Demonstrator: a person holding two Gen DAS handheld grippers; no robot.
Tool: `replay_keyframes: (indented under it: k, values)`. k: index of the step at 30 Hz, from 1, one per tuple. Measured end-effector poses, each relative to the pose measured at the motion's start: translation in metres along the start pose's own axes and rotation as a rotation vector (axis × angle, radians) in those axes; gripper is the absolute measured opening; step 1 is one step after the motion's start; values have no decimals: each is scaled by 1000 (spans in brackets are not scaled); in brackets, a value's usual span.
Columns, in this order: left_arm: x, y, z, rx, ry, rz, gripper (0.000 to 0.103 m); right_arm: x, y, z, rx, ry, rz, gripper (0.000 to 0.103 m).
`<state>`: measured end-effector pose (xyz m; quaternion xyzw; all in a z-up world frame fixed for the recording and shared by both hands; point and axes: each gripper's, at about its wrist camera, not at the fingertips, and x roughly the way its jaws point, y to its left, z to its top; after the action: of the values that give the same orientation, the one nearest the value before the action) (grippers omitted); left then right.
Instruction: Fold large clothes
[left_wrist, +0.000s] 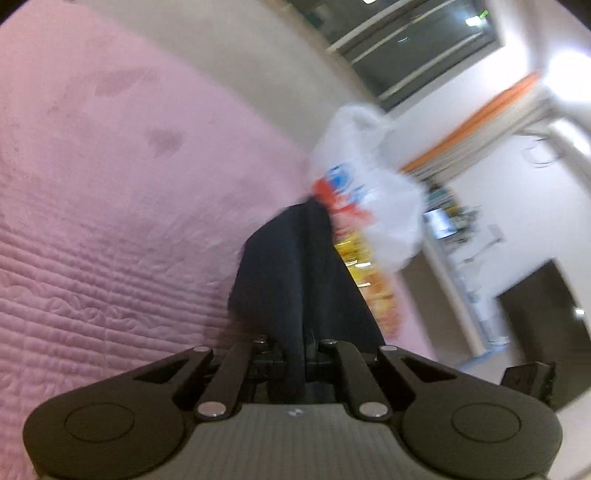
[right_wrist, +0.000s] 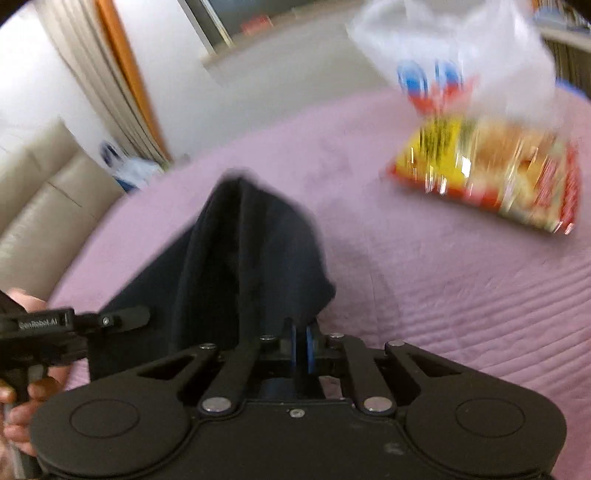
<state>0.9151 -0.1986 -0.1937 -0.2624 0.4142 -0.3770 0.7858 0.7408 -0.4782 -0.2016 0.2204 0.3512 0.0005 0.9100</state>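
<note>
A dark navy garment is pinched in my left gripper, whose jaws are closed on its cloth; the fabric rises ahead of the fingers above the pink quilted bedspread. In the right wrist view the same garment is bunched in front of my right gripper, which is shut on a fold of it. The left gripper also shows in the right wrist view, at the garment's left edge, held by a hand.
A white plastic bag and a yellow-red snack packet lie on the bedspread at the far right. A beige sofa stands left of the bed. Curtains hang behind it.
</note>
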Motion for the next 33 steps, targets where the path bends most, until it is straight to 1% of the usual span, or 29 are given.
replay_keyframes:
  k: [3, 5, 7, 9, 10, 11, 12, 13, 14, 15, 16, 17, 18, 19, 21, 22, 23, 24, 25, 26, 27, 29, 31, 33]
  values:
    - [-57, -30, -14, 98, -14, -67, 5, -64, 9, -4, -7, -87, 64, 8]
    - [-94, -53, -29, 177, -9, -101, 5, -106, 20, -14, -46, -135, 91, 8]
    - [-133, -77, -53, 264, -5, -130, 5, -149, 30, -32, -68, -170, 116, 8]
    - [-167, -100, -86, 365, 13, -128, 6, -191, 41, -55, -104, -200, 142, 8]
    - [-185, -110, -106, 427, 26, -115, 7, -211, 49, -72, -140, -214, 138, 8]
    - [-199, -116, -128, 484, 55, -89, 9, -231, 58, -91, -176, -205, 132, 10]
    - [-212, -119, -152, 533, 102, -46, 15, -243, 63, -112, -213, -167, 129, 15]
    - [-221, -118, -175, 555, 156, -4, 22, -251, 67, -133, -251, -113, 116, 48]
    - [-227, -108, -201, 549, 234, 47, 26, -255, 68, -158, -283, -26, 78, 84]
    - [-230, -97, -220, 517, 294, 95, 28, -253, 66, -180, -290, 55, 36, 83]
    - [-234, -81, -240, 453, 350, 145, 27, -253, 61, -202, -282, 129, 9, 76]
    - [-239, -68, -253, 388, 384, 166, 26, -252, 55, -218, -262, 191, 1, 75]
    - [-246, -57, -263, 319, 395, 178, 24, -252, 49, -229, -228, 241, -14, 75]
    - [-253, -53, -266, 279, 365, 179, 24, -252, 46, -235, -197, 264, -26, 75]
    - [-263, -55, -261, 233, 269, 156, 25, -255, 47, -233, -155, 238, -10, 75]
    - [-262, -60, -255, 227, 228, 143, 25, -254, 52, -227, -146, 216, 13, 75]
    - [-259, -66, -250, 227, 201, 129, 28, -253, 58, -221, -146, 200, 31, 76]
    - [-254, -73, -247, 234, 193, 118, 34, -250, 64, -216, -150, 194, 46, 76]
    - [-248, -80, -245, 250, 196, 125, 43, -246, 70, -213, -147, 200, 40, 76]
    - [-243, -83, -245, 254, 201, 147, 46, -238, 73, -213, -140, 214, 16, 76]
    - [-242, -82, -248, 245, 210, 161, 48, -234, 76, -216, -127, 236, -9, 76]
    - [-241, -72, -257, 180, 245, 201, 48, -228, 73, -226, -80, 292, -37, 76]
    - [-245, -60, -266, 91, 281, 209, 48, -226, 64, -239, 16, 343, -49, 76]
    - [-248, -47, -284, 14, 323, 220, 49, -229, 54, -252, 112, 377, -60, 77]
